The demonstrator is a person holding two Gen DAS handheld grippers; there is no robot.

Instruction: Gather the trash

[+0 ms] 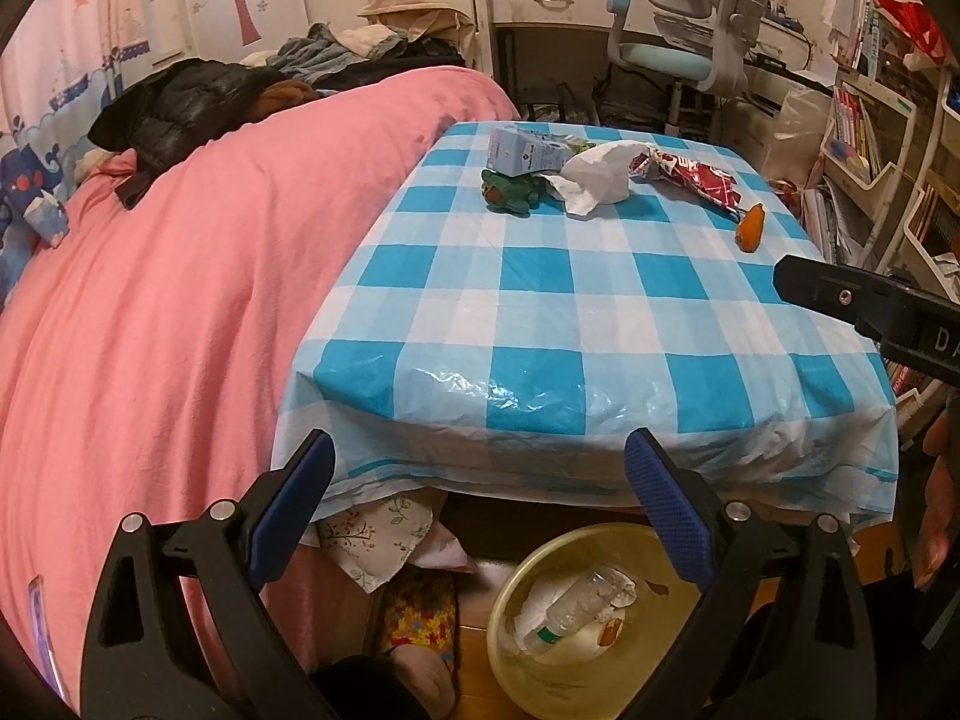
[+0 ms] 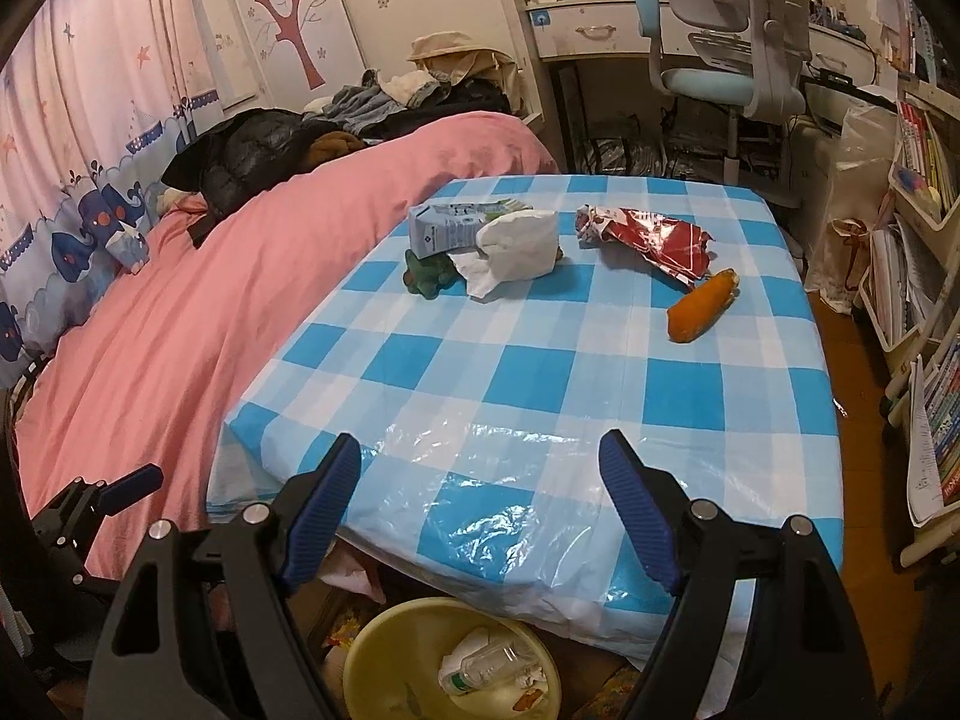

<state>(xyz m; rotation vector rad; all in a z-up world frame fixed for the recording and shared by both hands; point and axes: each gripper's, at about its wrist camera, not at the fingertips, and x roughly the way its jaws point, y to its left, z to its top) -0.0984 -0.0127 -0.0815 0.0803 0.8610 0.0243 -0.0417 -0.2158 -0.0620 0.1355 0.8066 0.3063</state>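
Open table (image 2: 540,372) edge near gripper (image 2: 480,480)

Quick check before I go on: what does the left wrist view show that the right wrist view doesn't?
Only the left wrist view: the right claw reaching in from the right edge, and a hand below it.

Only the right wrist view: the left claw at the left edge, and the bookshelf beside the table.

Both: the checked tablecloth, carton, white wrapper, red wrapper, orange piece, and the yellow bin holding a bottle.
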